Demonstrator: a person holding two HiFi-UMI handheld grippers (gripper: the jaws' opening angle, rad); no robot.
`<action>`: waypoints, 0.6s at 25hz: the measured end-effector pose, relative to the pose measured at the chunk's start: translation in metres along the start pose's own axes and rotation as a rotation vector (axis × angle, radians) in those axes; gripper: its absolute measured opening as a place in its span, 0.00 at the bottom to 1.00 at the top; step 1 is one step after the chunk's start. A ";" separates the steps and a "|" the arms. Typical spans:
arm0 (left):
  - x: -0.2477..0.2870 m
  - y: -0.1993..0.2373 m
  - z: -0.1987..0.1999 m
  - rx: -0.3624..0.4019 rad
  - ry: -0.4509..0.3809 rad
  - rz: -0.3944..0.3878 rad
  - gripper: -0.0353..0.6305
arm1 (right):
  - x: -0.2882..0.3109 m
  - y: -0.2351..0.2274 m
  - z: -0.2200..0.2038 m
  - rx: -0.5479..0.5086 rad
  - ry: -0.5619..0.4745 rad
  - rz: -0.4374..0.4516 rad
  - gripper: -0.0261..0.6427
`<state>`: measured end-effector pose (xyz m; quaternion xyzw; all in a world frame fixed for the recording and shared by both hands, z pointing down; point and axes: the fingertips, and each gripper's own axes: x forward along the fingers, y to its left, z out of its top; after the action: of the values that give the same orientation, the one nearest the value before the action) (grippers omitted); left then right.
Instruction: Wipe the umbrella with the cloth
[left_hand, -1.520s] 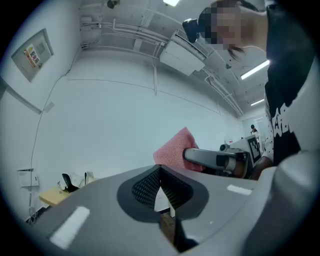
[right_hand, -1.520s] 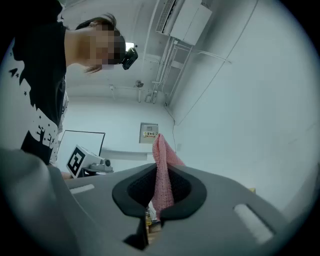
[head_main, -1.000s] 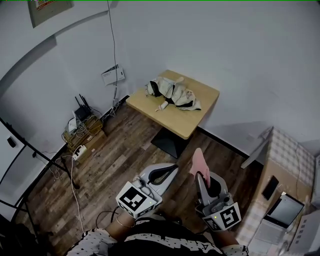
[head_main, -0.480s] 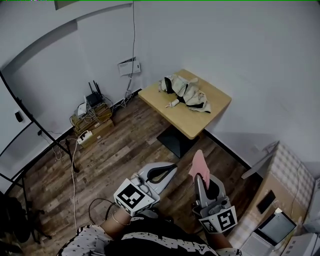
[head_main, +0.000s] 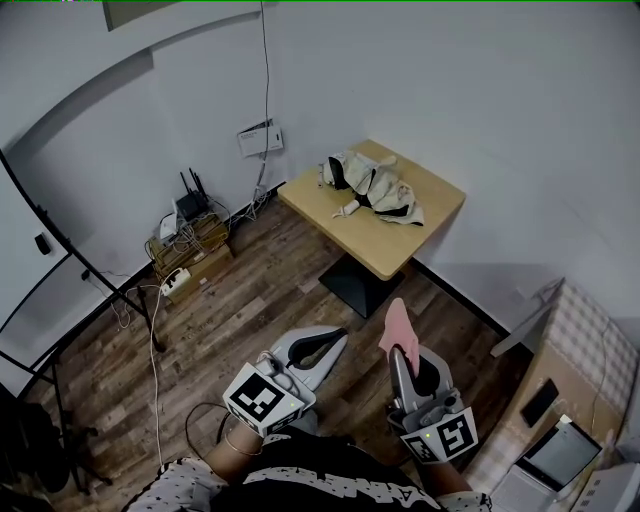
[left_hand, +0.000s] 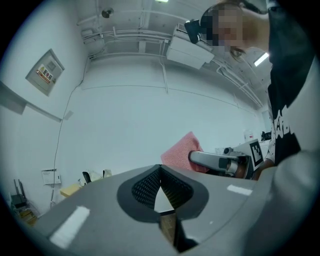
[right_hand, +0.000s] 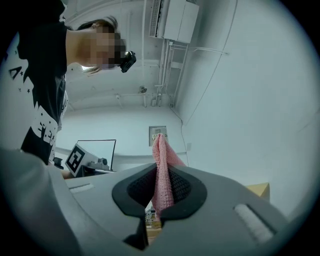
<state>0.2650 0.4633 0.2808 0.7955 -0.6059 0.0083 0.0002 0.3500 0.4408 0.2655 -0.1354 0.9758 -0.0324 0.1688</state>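
The umbrella (head_main: 372, 188), folded into a cream, white and black bundle, lies on a small wooden table (head_main: 425, 235) by the far wall. Both grippers hang over the wooden floor well short of it. My right gripper (head_main: 400, 350) is shut on a pink cloth (head_main: 397, 324) that sticks up from its jaws. In the right gripper view the cloth (right_hand: 161, 172) is pinched between the pads of the right gripper (right_hand: 160, 175). My left gripper (head_main: 330, 338) is shut and empty. In the left gripper view the left gripper (left_hand: 160, 175) has its pads together, with the cloth (left_hand: 181, 152) beyond.
Routers and tangled cables (head_main: 192, 232) sit on a box by the left wall, with a power strip (head_main: 176, 283) on the floor. A black stand's legs (head_main: 95, 290) cross the left side. A chequered box (head_main: 580, 335) and a screen (head_main: 555, 455) stand at the right.
The head view has swung, so the table now sits further right in it. Both grippers have hardly moved. The right gripper still holds the pink cloth.
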 end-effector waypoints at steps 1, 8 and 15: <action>0.000 0.007 -0.001 -0.001 -0.005 0.012 0.04 | 0.003 0.000 -0.001 -0.003 0.001 0.003 0.08; 0.010 0.063 -0.006 -0.009 -0.054 -0.002 0.04 | 0.041 -0.012 -0.016 -0.031 0.023 -0.026 0.08; 0.021 0.152 -0.016 -0.016 -0.052 -0.067 0.04 | 0.119 -0.025 -0.051 -0.053 0.030 -0.103 0.08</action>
<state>0.1240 0.4028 0.2954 0.8153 -0.5788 -0.0173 -0.0091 0.2311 0.3849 0.2778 -0.1893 0.9704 -0.0171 0.1489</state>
